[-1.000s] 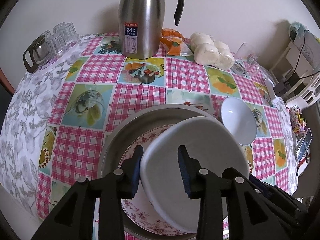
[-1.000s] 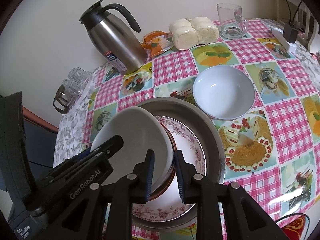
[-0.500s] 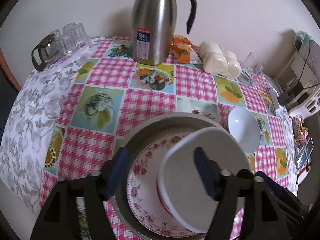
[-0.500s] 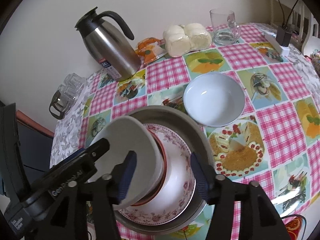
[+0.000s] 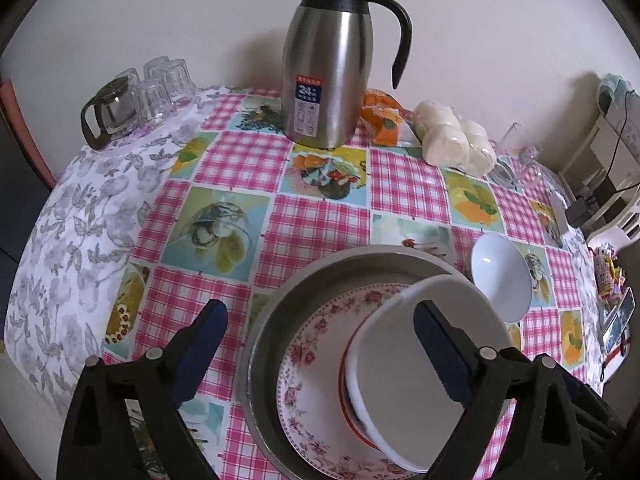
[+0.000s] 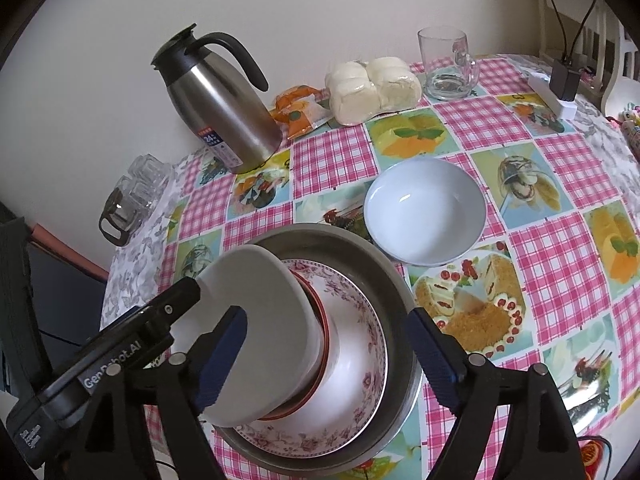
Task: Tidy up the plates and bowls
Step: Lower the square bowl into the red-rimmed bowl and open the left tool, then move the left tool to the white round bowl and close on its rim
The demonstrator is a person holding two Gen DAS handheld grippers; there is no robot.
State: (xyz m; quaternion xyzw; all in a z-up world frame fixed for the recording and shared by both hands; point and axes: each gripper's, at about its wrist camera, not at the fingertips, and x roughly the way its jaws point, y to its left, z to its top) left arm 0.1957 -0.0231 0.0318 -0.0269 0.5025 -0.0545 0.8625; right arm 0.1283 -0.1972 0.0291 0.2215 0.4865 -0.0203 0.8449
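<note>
A steel basin [image 5: 352, 266] [image 6: 360, 248] holds a floral plate [image 5: 316, 332] [image 6: 352, 300], a red-rimmed bowl [image 6: 323, 320] and, on top, a white bowl [image 5: 404, 380] [image 6: 264, 320] leaning in the stack. My left gripper [image 5: 320, 356] is open, its fingers either side of the stack and clear of it. My right gripper [image 6: 328, 356] is open too, fingers apart around the white bowl, not touching. A second white bowl [image 5: 502, 280] [image 6: 424, 210] sits empty on the tablecloth just right of the basin.
A steel thermos jug [image 5: 332, 64] [image 6: 220, 104] stands at the back. Beside it lie an orange packet [image 5: 382, 122] and wrapped buns [image 5: 456, 142] [image 6: 372, 88]. A glass mug [image 6: 448, 64] is at the back right, glasses and a small glass pot [image 5: 132, 100] back left.
Both grippers opened wide and let go of the white bowl, then drew back and up. The bowl now rests in the stack.
</note>
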